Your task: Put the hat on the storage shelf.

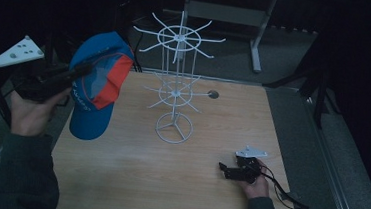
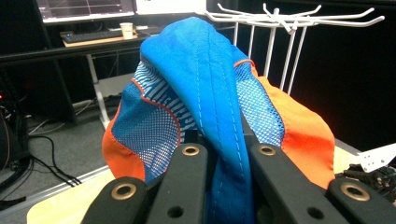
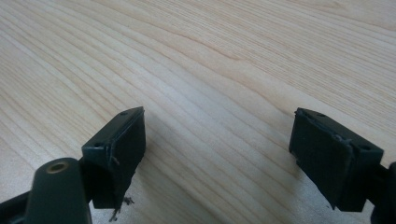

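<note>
Above the left edge of the worktop (image 1: 132, 180), the left gripper (image 1: 88, 68) was raised in the person's left hand (image 1: 31, 112), its fingers (image 2: 189, 161) clamped together on a fold of a blue and orange cap (image 1: 97, 85). The cap hung clear of the wood, its crown up near the gripper and its blue brim pointing down toward the worktop's left side. In the left gripper view the pinch was plain — a ridge of stitched blue cloth ran down between the two black fingers, with mesh panels and orange side panels spreading out to either side. Just to the right of the cap stood a white wire hat rack (image 1: 177, 79), upright on its round base near the middle of the worktop, with two tiers of spoke-like hooks; the cap was near the rack's top tier but not touching it, and all the hooks were bare. Toward the near right corner the right gripper (image 1: 222, 168) lay low on the worktop in the person's right hand (image 1: 255, 185), pointing left, well apart from both cap and rack. Its fingers (image 3: 119, 149) stood wide apart — the right gripper view showed pale wood grain between them.
</note>
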### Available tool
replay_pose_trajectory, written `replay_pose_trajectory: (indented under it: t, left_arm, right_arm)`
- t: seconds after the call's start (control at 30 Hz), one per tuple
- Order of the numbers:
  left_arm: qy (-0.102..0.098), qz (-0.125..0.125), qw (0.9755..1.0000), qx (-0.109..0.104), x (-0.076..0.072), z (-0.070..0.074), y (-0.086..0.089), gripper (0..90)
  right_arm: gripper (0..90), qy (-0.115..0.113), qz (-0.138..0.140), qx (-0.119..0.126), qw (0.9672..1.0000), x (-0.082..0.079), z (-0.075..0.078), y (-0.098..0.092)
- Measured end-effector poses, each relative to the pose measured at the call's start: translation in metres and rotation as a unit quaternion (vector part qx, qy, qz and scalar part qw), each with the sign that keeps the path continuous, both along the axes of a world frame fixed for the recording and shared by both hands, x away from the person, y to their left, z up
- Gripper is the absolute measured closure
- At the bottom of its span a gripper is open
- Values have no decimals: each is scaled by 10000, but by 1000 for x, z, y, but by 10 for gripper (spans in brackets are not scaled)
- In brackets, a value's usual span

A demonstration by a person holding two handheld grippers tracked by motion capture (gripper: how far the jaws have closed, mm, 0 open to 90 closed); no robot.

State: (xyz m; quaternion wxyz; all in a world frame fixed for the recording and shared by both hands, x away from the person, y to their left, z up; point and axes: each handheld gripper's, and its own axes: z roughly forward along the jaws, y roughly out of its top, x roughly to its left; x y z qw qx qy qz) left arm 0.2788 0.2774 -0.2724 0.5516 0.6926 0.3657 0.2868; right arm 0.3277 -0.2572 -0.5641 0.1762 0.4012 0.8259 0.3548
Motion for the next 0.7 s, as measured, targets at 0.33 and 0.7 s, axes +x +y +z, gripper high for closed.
replay_pose_trajectory:
  t: [0.33, 0.7]
  left_arm:
    - [36, -16, 10000, -46, 1, 2, 0, 884]
    - [-50, -60, 9998, -162, -3, 7, 0, 884]
  right_arm:
    - [184, 1, -2, 1, 10000, 0, 0, 0]
    - [184, -2, -2, 0, 10000, 0, 0, 0]
